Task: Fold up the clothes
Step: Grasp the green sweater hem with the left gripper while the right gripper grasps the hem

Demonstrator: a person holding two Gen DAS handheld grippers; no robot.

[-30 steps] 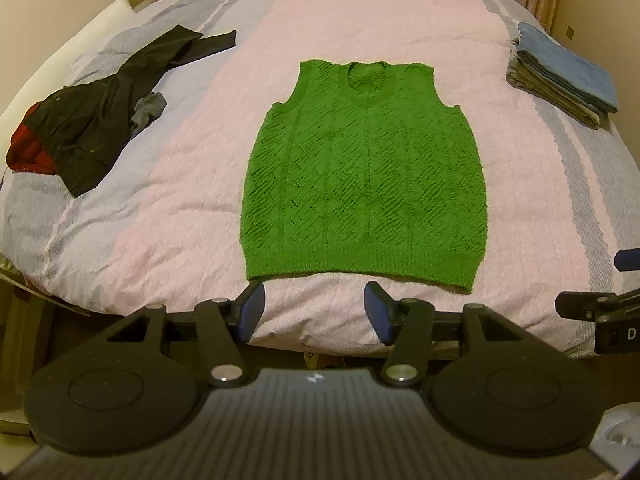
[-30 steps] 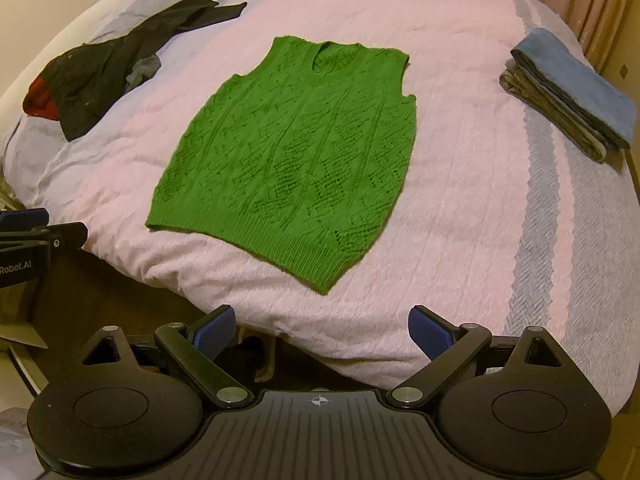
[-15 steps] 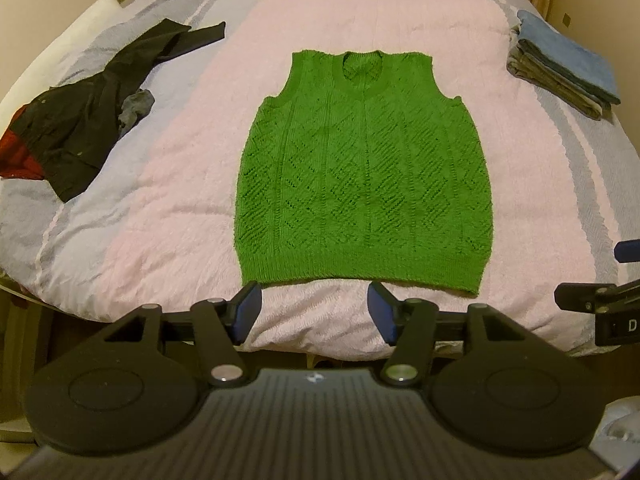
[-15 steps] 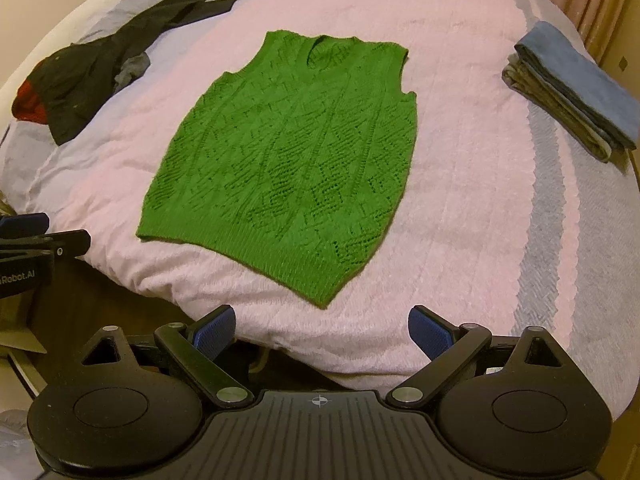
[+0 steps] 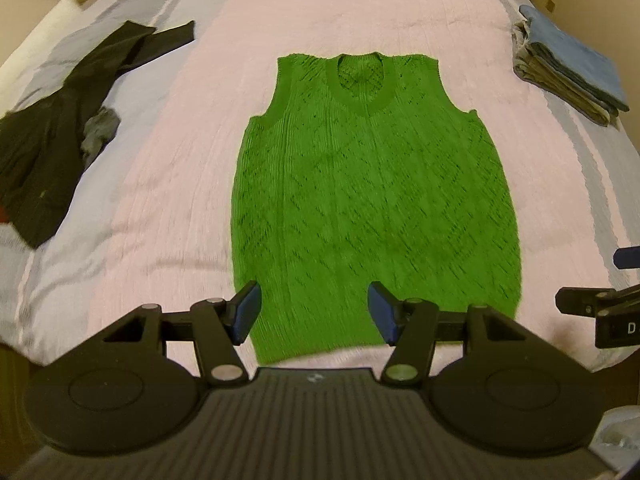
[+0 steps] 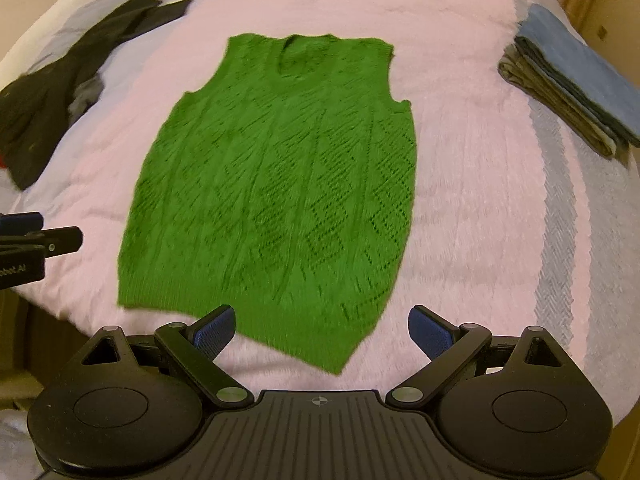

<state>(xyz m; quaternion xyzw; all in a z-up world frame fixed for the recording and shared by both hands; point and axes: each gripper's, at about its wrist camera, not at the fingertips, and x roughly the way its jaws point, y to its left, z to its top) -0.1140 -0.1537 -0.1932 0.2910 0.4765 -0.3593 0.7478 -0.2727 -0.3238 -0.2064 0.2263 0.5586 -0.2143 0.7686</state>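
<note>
Fingers (image 5: pixel 248 312) of both grippers spread wide, empty, above green vest (image 5: pixel 372 200)

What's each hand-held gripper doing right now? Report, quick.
Left hand-held gripper: open, holding nothing, over the near hem of the green vest.
Right hand-held gripper: open, holding nothing, near the vest's hem corner.

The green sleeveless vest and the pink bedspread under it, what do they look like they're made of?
Green sleeveless vest: knitted yarn, likely wool or acrylic, matte; openwork diamond pattern and ribbed hem show. Pink bedspread: soft, matte textile with fine lengthwise ribs, possibly quilted cotton; blur leaves it open.
</note>
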